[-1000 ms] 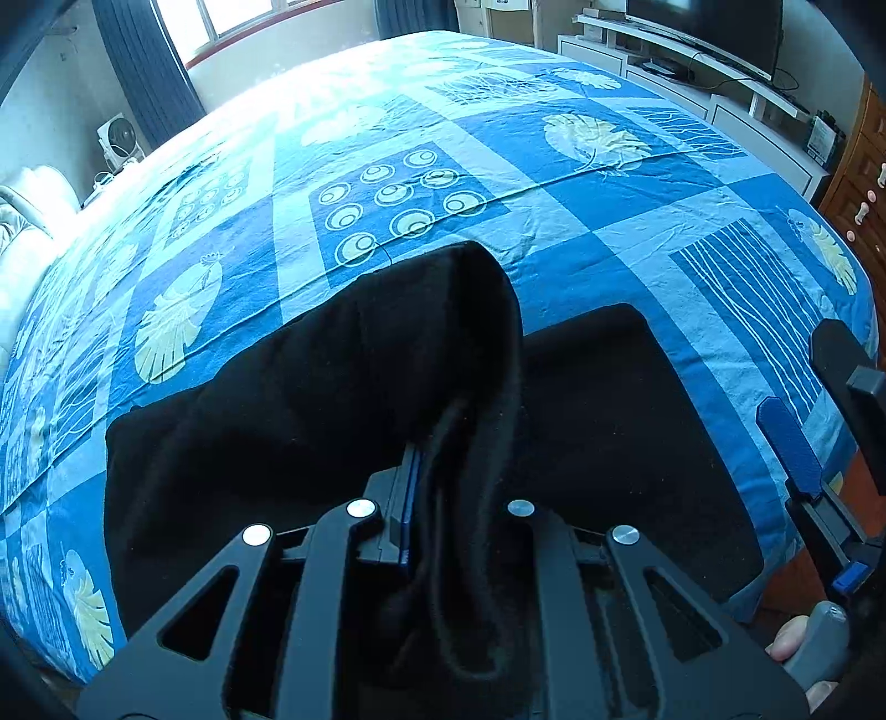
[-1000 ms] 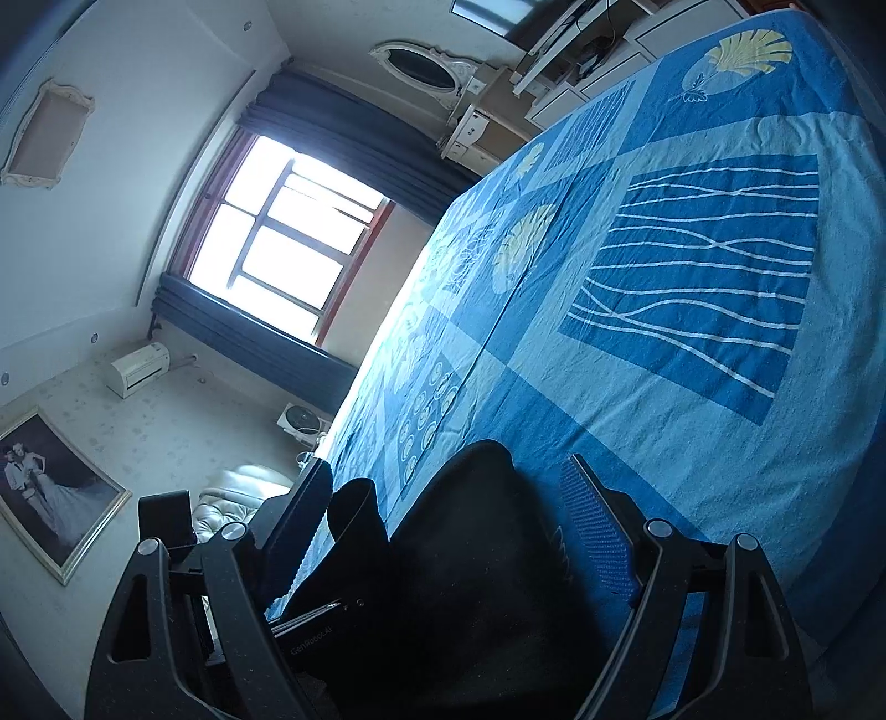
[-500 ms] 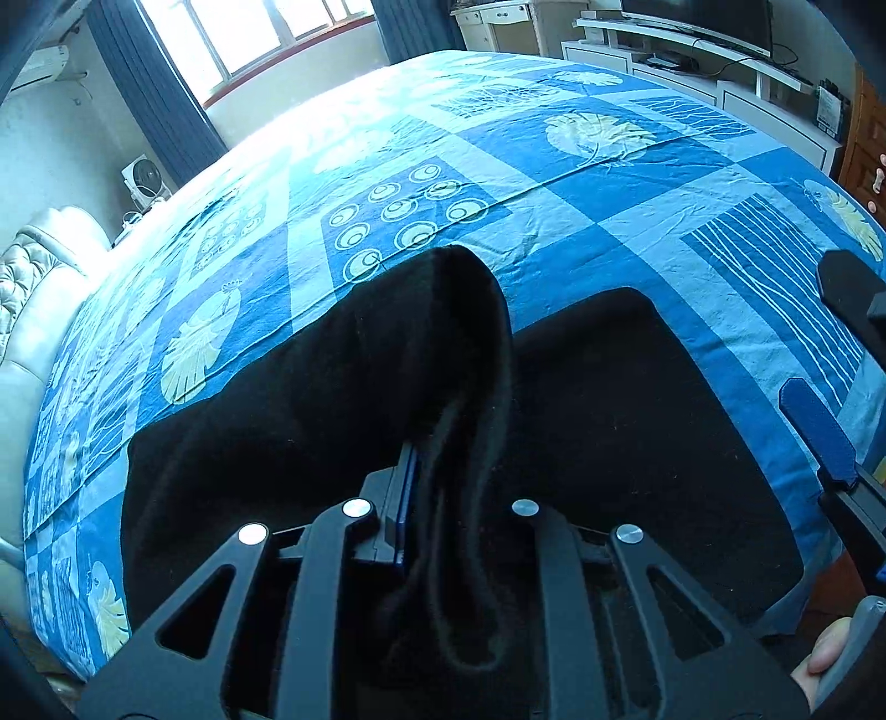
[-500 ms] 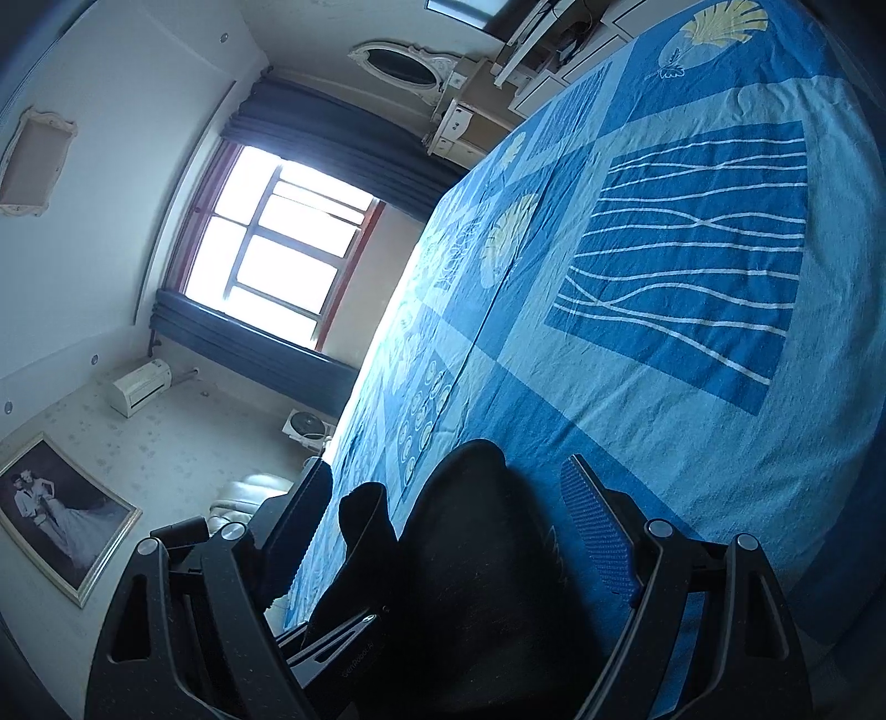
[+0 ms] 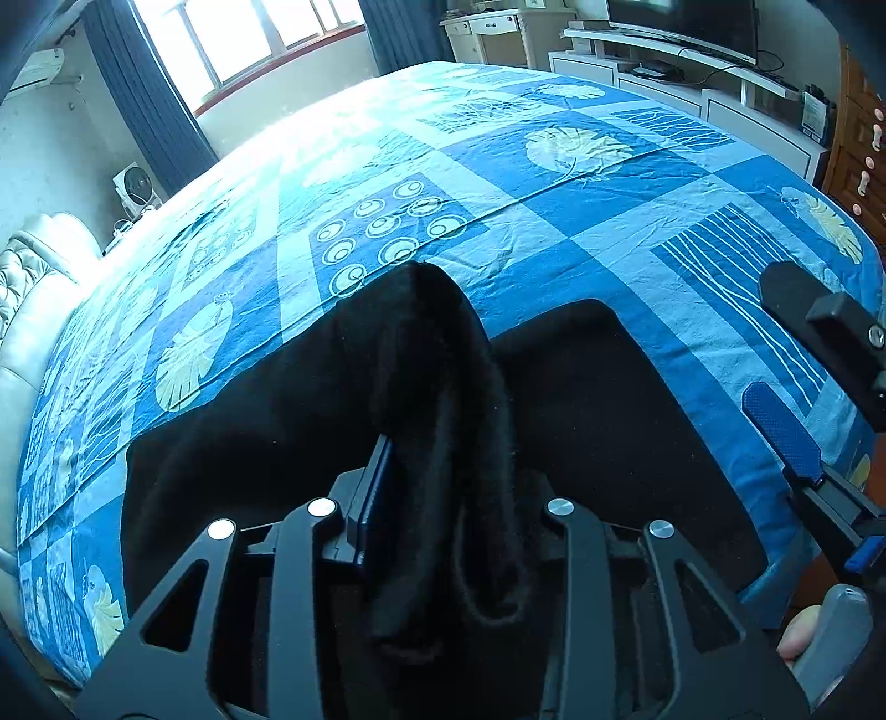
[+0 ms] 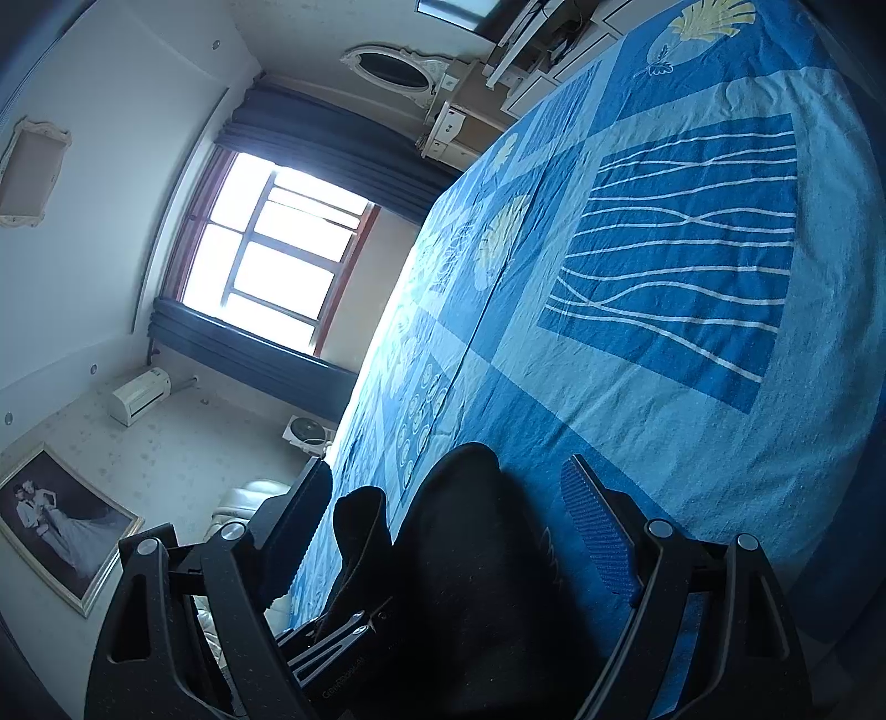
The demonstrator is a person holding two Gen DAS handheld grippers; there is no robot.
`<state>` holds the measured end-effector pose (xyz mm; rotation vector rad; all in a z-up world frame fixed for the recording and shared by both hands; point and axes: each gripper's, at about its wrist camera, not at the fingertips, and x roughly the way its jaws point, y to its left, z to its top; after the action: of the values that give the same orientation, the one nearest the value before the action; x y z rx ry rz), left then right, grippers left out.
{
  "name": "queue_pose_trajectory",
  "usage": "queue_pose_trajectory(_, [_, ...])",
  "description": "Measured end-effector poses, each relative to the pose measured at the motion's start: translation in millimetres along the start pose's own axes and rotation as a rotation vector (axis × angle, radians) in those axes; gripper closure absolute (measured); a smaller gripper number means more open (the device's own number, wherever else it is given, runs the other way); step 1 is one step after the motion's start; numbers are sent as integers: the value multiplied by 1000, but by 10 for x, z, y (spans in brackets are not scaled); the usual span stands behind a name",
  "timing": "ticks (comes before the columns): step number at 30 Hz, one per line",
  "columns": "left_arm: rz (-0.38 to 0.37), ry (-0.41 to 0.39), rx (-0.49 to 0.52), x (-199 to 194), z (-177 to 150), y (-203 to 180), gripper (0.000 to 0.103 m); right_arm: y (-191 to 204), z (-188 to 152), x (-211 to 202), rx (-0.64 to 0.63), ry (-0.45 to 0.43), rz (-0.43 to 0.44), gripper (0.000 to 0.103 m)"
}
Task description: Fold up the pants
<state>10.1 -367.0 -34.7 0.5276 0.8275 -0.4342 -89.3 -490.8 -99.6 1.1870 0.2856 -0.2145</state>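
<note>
Black pants (image 5: 598, 399) lie spread on the blue patterned bed near its front edge. My left gripper (image 5: 443, 471) is shut on a bunched fold of the pants and holds it raised above the rest of the cloth. My right gripper (image 6: 448, 520) is open, its jaws wide apart on either side of the pants' right part (image 6: 476, 559), tilted sideways. It also shows at the right edge of the left wrist view (image 5: 786, 432), beside the pants' right edge. The left gripper with its cloth shows in the right wrist view (image 6: 360, 531).
The blue bedspread (image 5: 498, 183) stretches far beyond the pants. A padded headboard (image 5: 33, 266) is at the left. A TV cabinet (image 5: 692, 94) and a wooden dresser (image 5: 858, 144) stand to the right. A window (image 5: 249, 33) and a fan (image 5: 135, 185) are behind.
My left gripper has lifted slightly with the fold, so more of the bed shows. The right gripper stays open and has shifted a little beside the pants' right edge.
</note>
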Motion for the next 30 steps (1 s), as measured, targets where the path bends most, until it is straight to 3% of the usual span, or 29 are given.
queue_pose_trajectory(3, [-20, -22, 20, -81, 16, -54, 61, -3, 3, 3, -1, 1, 0, 19])
queue_pose_trajectory(5, [-19, -52, 28, -167, 35, -81, 44, -3, 2, -4, 0, -1, 3, 19])
queue_pose_trajectory(6, [-15, -69, 30, -214, 46, -89, 41, -4, 1, -8, 1, 0, 3, 19])
queue_pose_trajectory(13, [-35, -130, 18, -547, 69, 125, 34, 67, -22, -10, -33, 2, 3, 19])
queue_pose_trajectory(17, [-95, -141, -105, -715, -92, 728, 25, 181, -66, 61, -89, 56, 54, 19])
queue_pose_trajectory(20, [-132, -111, -228, -686, -331, 1341, 24, 279, -144, 237, -122, 195, 140, 19])
queue_pose_trajectory(22, [-117, -95, -292, -631, -545, 1728, 24, 367, -204, 348, -162, 278, 160, 19])
queue_pose_trajectory(26, [-50, -61, -384, -482, -1006, 2376, 24, 543, -241, 547, -286, 404, 91, 19])
queue_pose_trajectory(30, [-37, -8, -471, -318, -1402, 2811, 24, 723, -253, 681, -368, 506, 18, 19])
